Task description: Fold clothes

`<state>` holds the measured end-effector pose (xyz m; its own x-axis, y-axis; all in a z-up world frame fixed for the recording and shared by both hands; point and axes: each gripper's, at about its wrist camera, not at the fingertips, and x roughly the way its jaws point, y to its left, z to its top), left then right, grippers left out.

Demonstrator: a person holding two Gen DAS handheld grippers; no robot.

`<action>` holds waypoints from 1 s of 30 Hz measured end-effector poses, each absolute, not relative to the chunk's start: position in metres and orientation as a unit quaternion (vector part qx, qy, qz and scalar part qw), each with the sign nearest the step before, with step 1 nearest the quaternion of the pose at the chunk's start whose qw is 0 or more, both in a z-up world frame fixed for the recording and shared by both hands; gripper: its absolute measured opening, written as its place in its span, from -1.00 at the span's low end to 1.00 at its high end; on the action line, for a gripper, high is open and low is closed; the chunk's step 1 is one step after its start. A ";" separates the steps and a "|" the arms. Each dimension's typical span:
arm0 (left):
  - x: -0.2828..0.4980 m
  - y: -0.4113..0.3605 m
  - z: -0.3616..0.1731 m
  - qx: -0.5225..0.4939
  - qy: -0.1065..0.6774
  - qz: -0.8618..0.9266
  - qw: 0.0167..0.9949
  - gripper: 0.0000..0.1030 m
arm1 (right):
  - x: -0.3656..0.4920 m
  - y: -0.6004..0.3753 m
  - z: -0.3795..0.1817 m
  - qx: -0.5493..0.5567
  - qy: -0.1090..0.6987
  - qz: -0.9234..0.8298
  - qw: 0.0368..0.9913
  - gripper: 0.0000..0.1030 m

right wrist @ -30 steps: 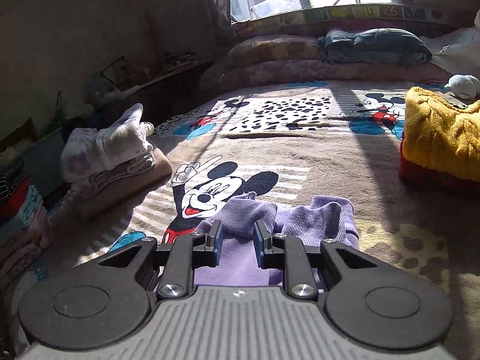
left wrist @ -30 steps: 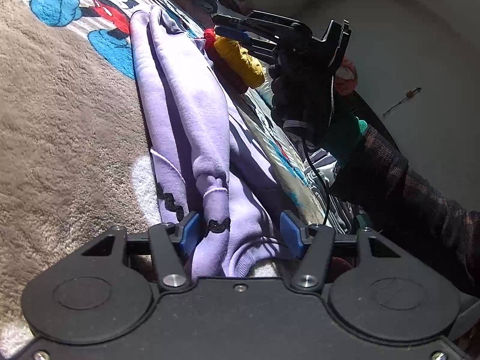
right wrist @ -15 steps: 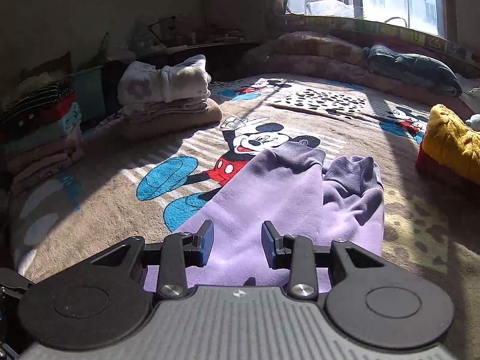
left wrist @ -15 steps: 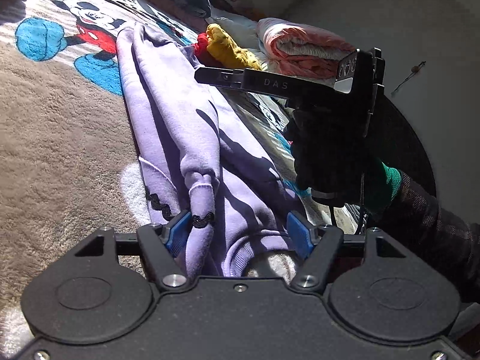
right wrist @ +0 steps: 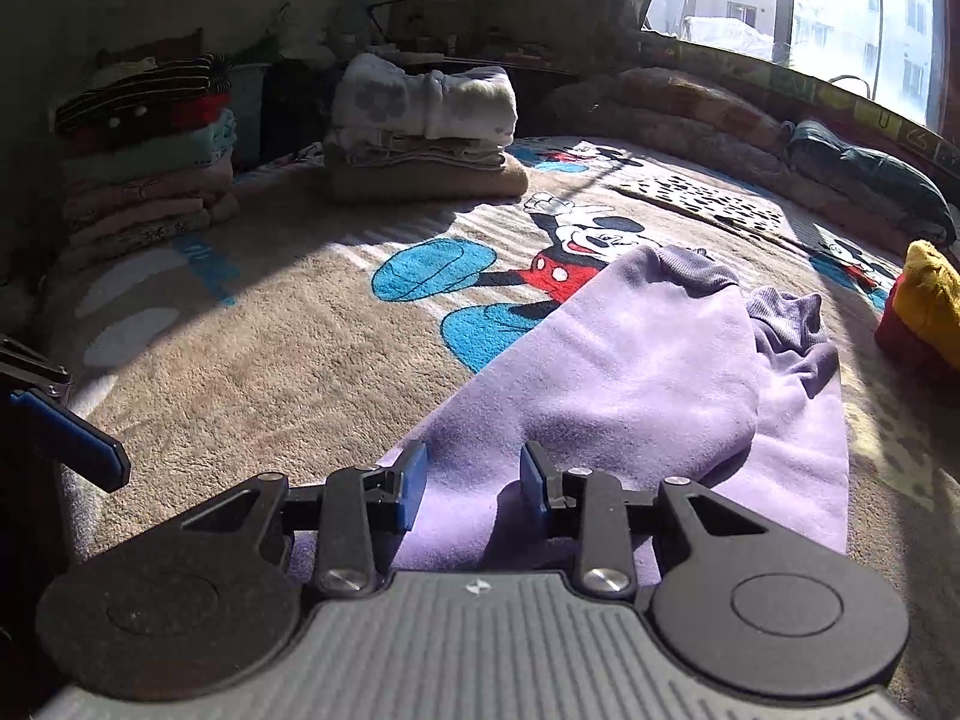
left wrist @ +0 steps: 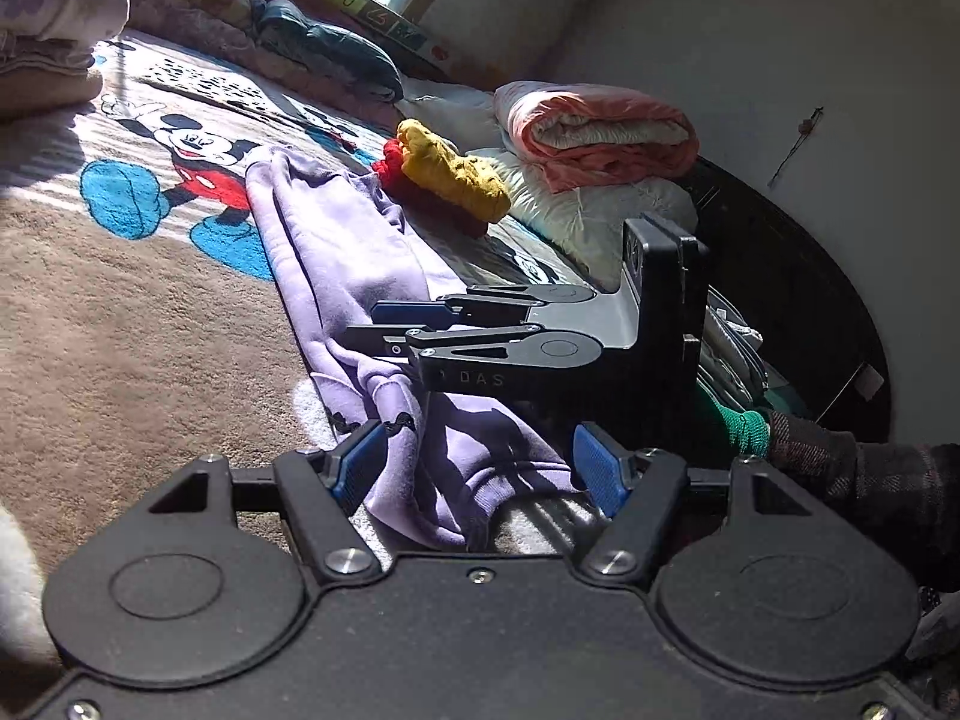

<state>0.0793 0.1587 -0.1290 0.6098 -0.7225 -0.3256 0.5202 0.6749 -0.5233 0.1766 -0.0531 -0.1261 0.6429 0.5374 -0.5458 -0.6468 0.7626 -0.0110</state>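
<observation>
Purple sweatshirt (left wrist: 336,252): one item, lilac fleece, lying lengthwise on the cartoon-mouse blanket (left wrist: 120,312), partly folded, with one sleeve laid over the body and ribbed cuffs bunched at the far end (right wrist: 780,312)

Your left tool (left wrist: 480,468): blue-padded fingers (left wrist: 360,465) spread wide on either side of the near hem of the sweatshirt; the cloth lies between them and nothing is gripped

Your right tool (right wrist: 474,483): low over the sweatshirt near its mid-body, pads (right wrist: 414,483) parted about halfway, with purple cloth showing in the gap; they do not pinch it. In the left wrist view the same tool (left wrist: 390,324) sits on its side across the garment, held by a gloved hand with a green cuff (left wrist: 744,426) and a dark plaid sleeve (left wrist: 870,480)

Yellow knit (left wrist: 456,174): folded, stacked on a red garment (left wrist: 396,174), just beyond the sweatshirt's far end

Pink quilt (left wrist: 600,132): rolled, on white bedding by the wall

Folded stacks: a white and beige pile (right wrist: 420,132) at the blanket's far edge; a striped, red, teal and pink pile (right wrist: 144,156) further left

Window (right wrist: 780,6): behind the blanket, sunlit buildings outside
</observation>
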 end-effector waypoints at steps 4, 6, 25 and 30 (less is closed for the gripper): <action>0.083 0.144 -0.126 -0.175 0.244 -0.342 0.891 0.32 | 0.153 -0.087 -0.114 -0.033 0.253 0.315 0.914 -0.34; 0.091 0.134 -0.131 -0.165 0.263 -0.324 0.893 0.32 | 0.142 -0.107 -0.114 0.009 0.255 0.304 0.918 -0.32; 0.074 0.082 -0.127 0.007 0.194 -0.264 0.945 0.09 | 0.062 -0.204 -0.146 -0.020 0.190 0.193 0.962 -0.29; 0.105 0.069 -0.137 0.029 0.196 -0.256 0.946 -0.22 | 0.084 -0.185 -0.138 -0.062 0.169 0.229 0.957 -0.38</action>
